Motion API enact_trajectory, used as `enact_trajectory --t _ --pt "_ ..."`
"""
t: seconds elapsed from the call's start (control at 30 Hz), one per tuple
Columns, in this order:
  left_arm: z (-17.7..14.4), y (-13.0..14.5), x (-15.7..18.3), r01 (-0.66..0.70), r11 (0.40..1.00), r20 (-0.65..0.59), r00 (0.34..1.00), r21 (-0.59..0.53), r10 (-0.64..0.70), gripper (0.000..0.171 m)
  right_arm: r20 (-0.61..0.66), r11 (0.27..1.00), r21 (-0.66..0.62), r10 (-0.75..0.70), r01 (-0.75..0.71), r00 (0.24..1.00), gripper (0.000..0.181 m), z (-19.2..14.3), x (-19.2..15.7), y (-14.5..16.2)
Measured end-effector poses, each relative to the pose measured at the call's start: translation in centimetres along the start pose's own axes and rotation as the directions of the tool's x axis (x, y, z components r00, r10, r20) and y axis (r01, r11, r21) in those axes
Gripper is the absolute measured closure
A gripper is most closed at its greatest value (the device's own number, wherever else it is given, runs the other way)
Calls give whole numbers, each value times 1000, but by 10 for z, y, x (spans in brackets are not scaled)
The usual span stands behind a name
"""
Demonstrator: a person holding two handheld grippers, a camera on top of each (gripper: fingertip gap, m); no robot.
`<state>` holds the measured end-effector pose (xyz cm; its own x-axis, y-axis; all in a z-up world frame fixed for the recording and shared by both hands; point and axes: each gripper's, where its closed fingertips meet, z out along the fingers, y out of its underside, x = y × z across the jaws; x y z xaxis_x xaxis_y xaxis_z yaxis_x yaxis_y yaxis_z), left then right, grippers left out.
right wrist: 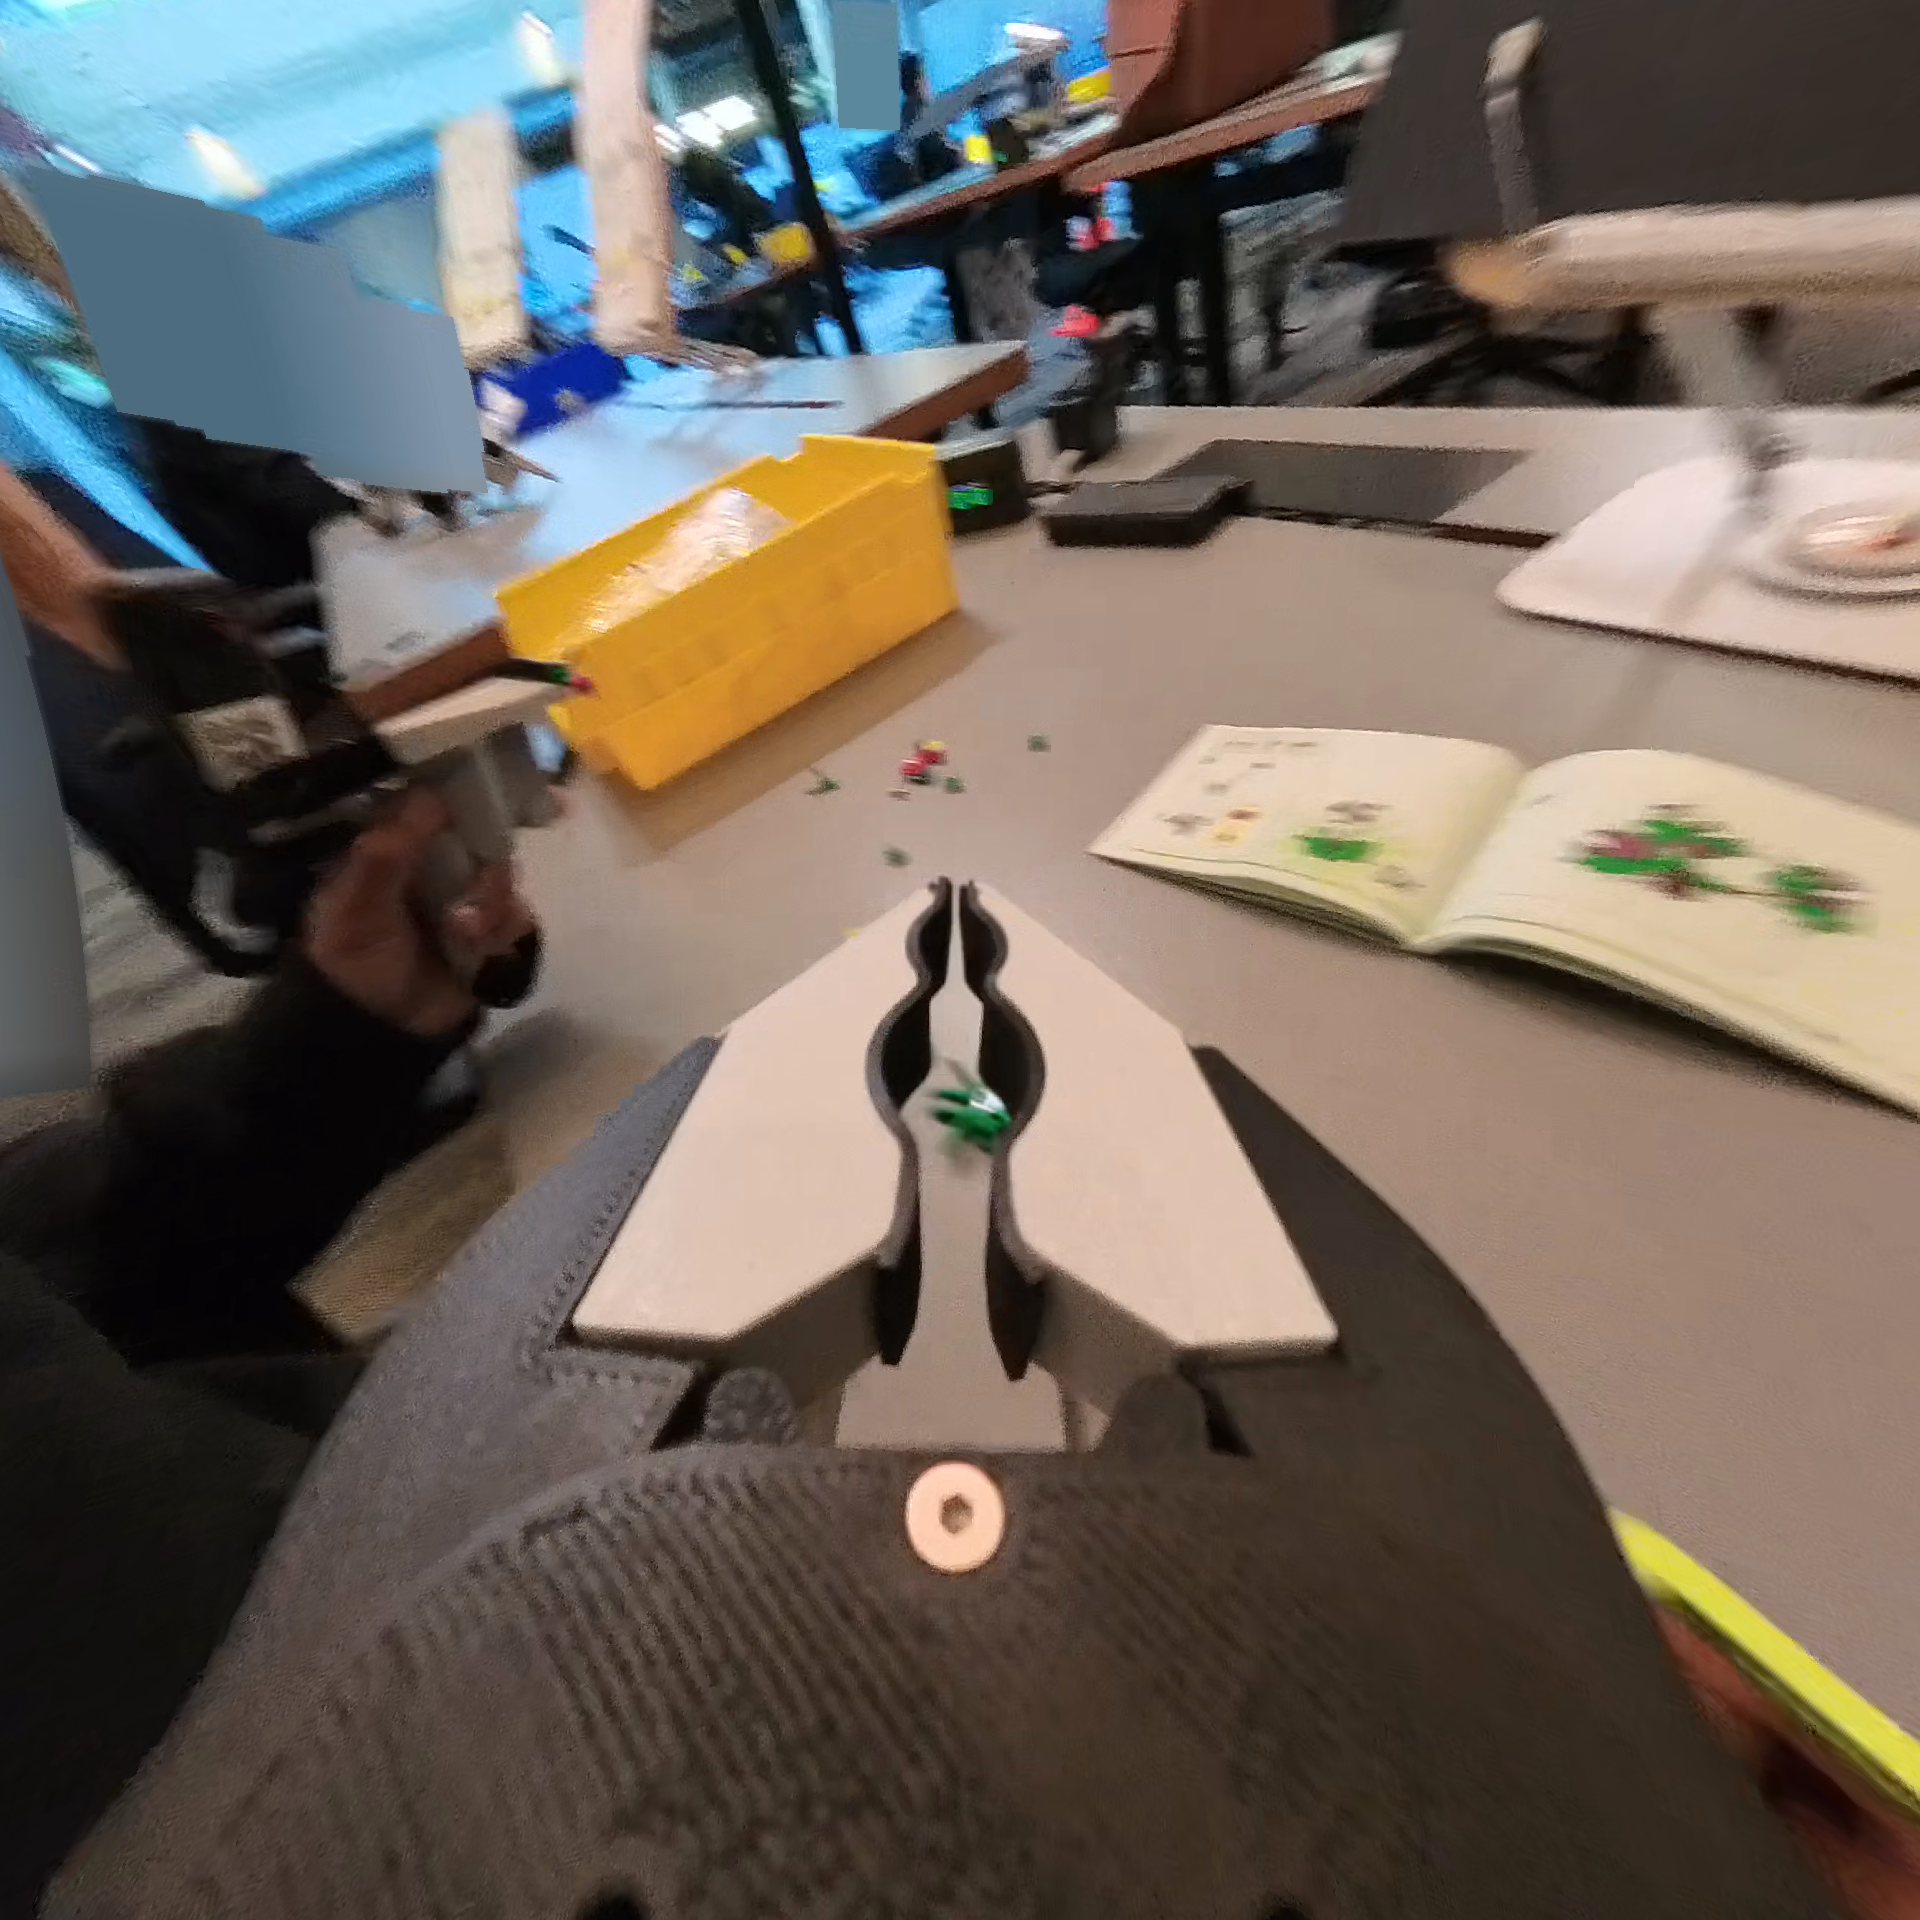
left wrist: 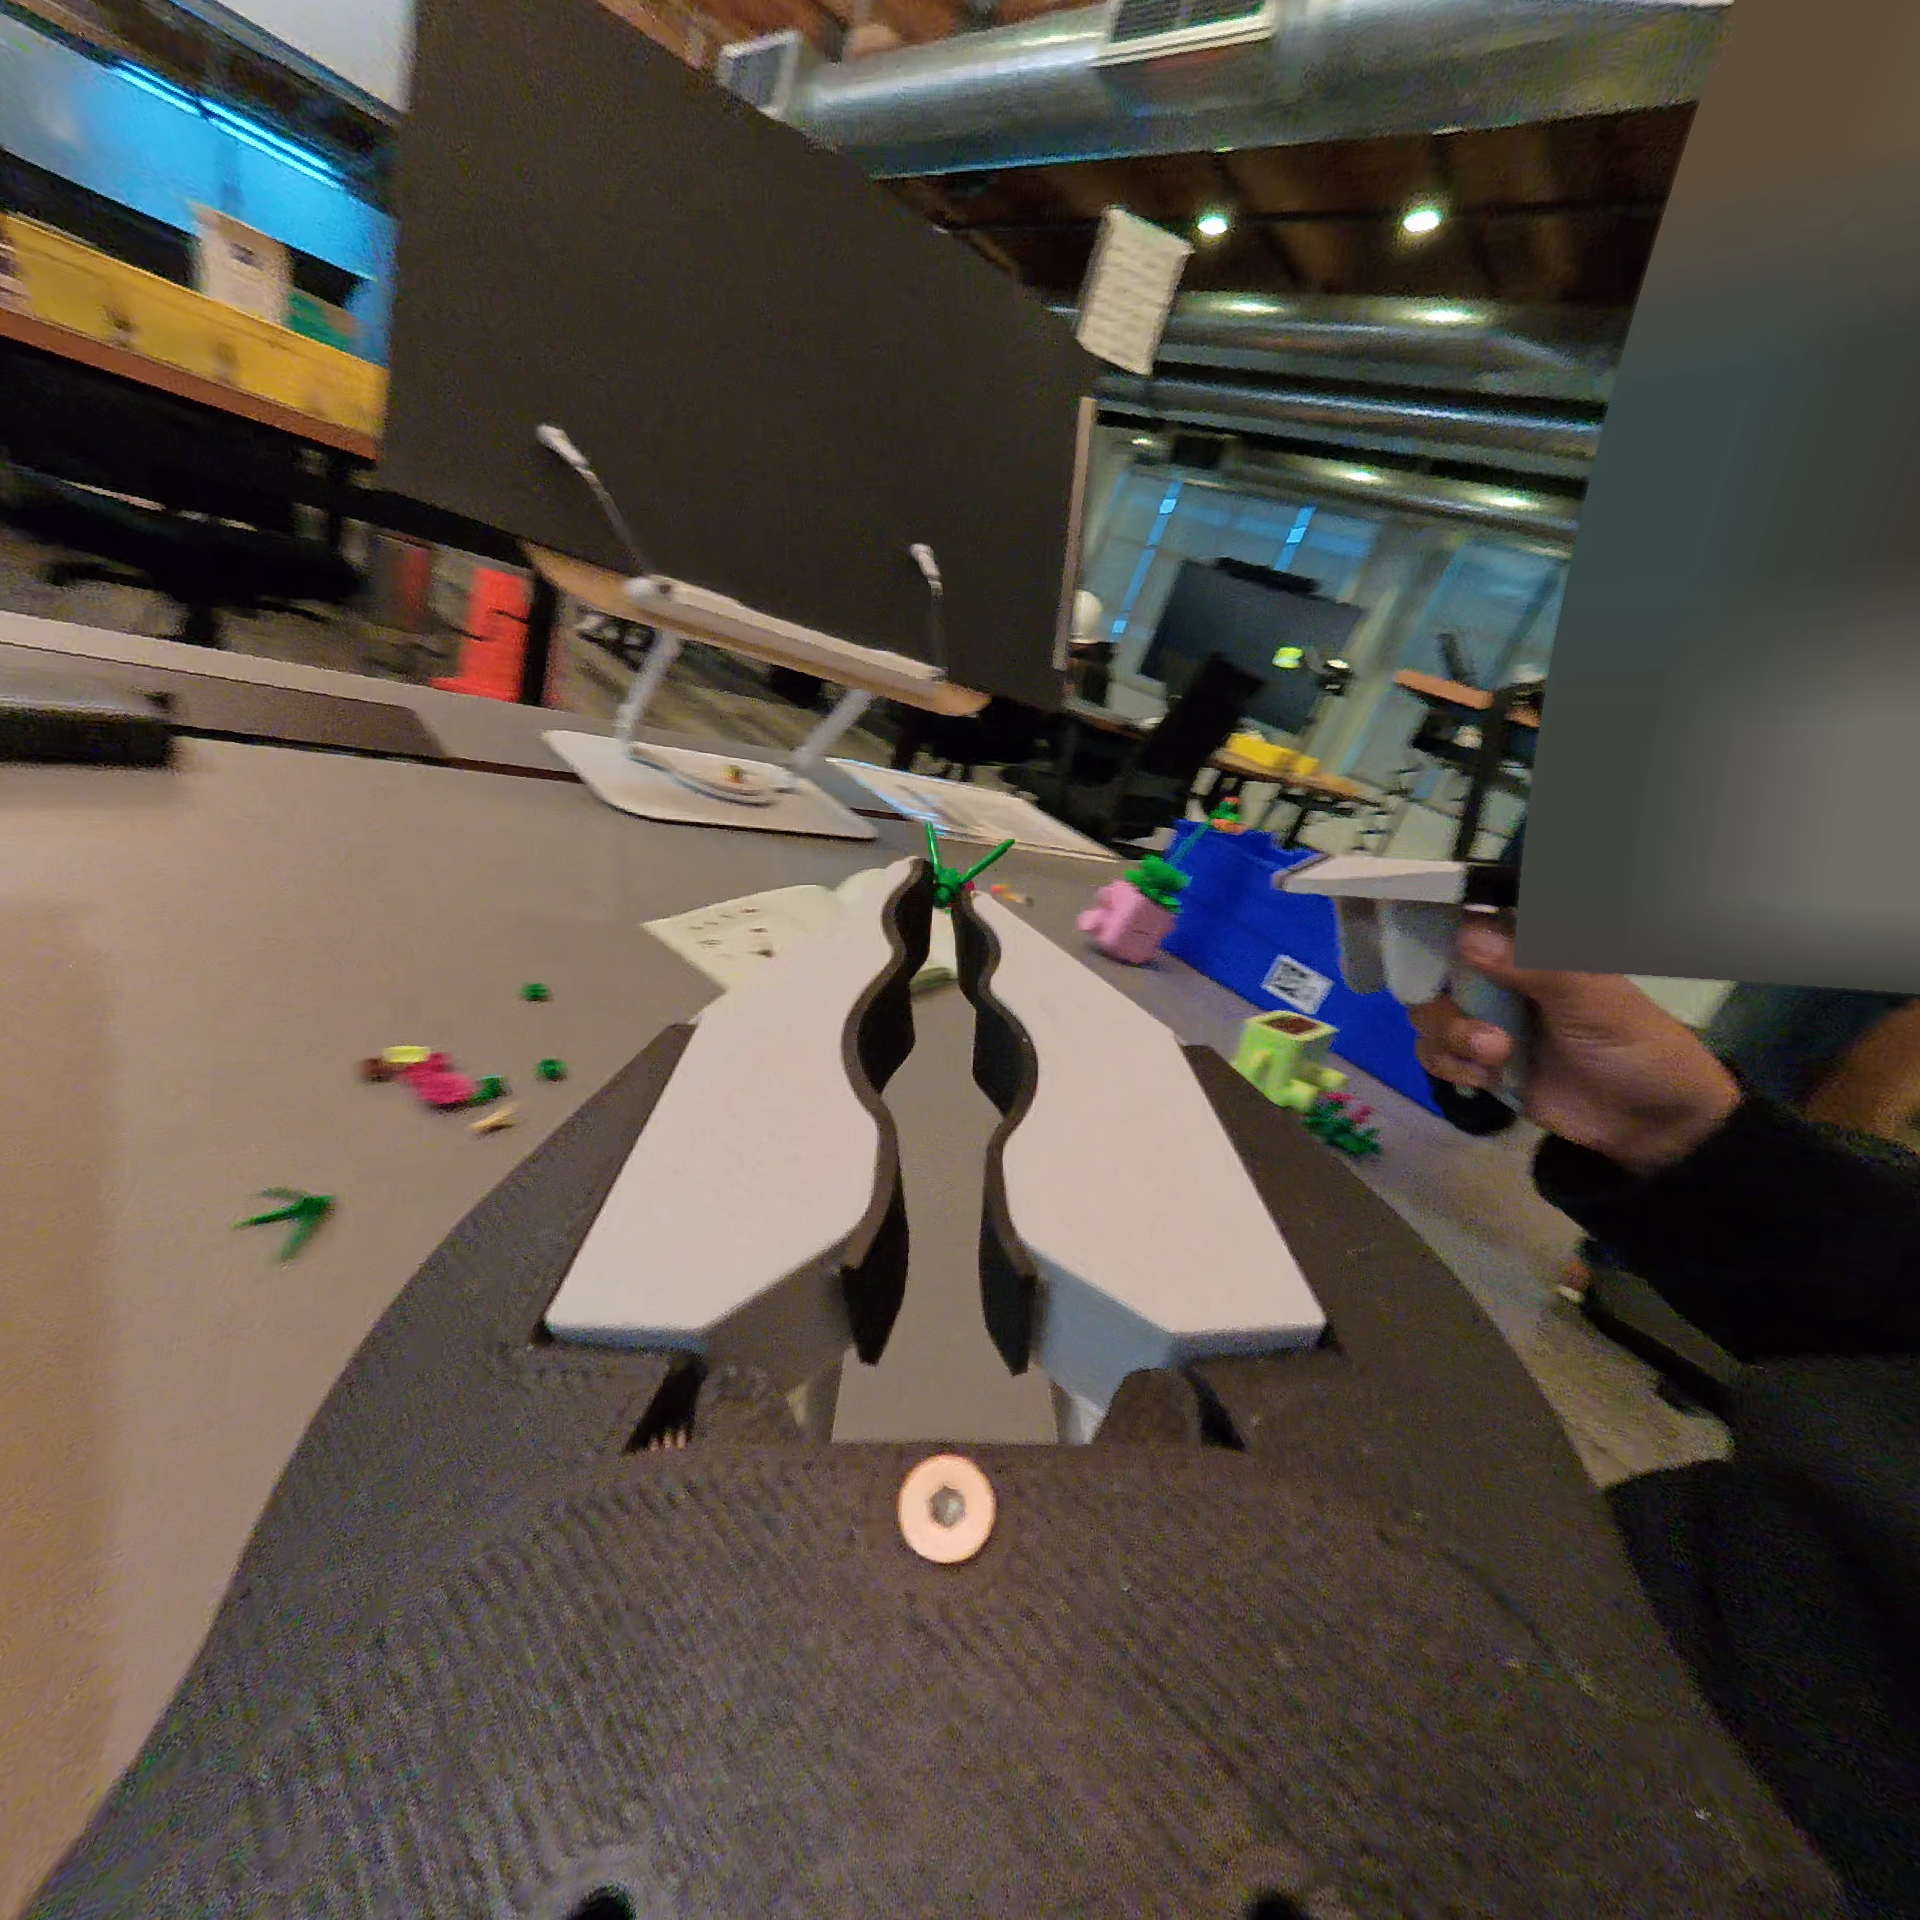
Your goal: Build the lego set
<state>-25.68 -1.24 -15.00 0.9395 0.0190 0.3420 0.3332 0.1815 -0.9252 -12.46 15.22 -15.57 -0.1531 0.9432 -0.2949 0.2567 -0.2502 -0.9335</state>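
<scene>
Midway, I'd say: two pots (left wrist: 1127, 920) stand at two o'clock; left gripper (left wrist: 943, 883) clamps a leaf sprig (left wrist: 951, 868), right gripper (right wrist: 954, 891) is pinched together, empty; loose bits (left wrist: 442, 1081) wait at nine.

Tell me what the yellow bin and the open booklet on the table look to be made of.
Yellow bin: rigid moulded plastic by the look, smooth and slightly glossy, with ribbed side walls.

Open booklet: thin paper, matte to faintly sheened, its printed pages curving at the spine and stacked at the edge. Motion blur leaves the finer finish uncertain.
</scene>
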Motion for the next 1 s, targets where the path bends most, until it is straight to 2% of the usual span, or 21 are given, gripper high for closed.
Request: enact_trajectory --t 0.1,0.17,0.23,0.3,0.4,0.57,0.7,0.83,1.0 --pt "-13 -9 -22 -23 1000 80 997 13 22 171 212 995 -29 96 -92 973 179 42 -55 15" --pt "-19 -11 -28 -22 1000 97 995 16 20 170 272 994 -91 78 -55 959 176 67 -82 29" --pt "-22 -10 -29 -4 1000 93 996 15 3 170 277 987 -156 -1 46 961 173 90 -97 42" --pt "-23 -7 -28 9 1000 81 997 5 -9 170 234 964 -218 -100 153 967 170 112 -94 49" --pt "-24 -2 -25 16 1000 71 997 -21 -15 170 203 926 -295 -179 235 963 167 140 -84 50" --pt "-34 7 -29 75 995 86 994 -58 -70 170 183 899 -239 -329 367 926 168 167 -70 10" --pt "-35 7 -32 121 992 72 990 -46 -118 170 174 889 -277 -328 365 929 162 190 -59 -7" --pt "-34 8 -31 142 989 58 989 -42 -139 170 187 853 -409 -270 324 945 164 231 -45 14" --pt "-34 8 -32 166 985 44 985 -39 -165 171 116 757 -570 -312 321 943 169 271 -7 49"
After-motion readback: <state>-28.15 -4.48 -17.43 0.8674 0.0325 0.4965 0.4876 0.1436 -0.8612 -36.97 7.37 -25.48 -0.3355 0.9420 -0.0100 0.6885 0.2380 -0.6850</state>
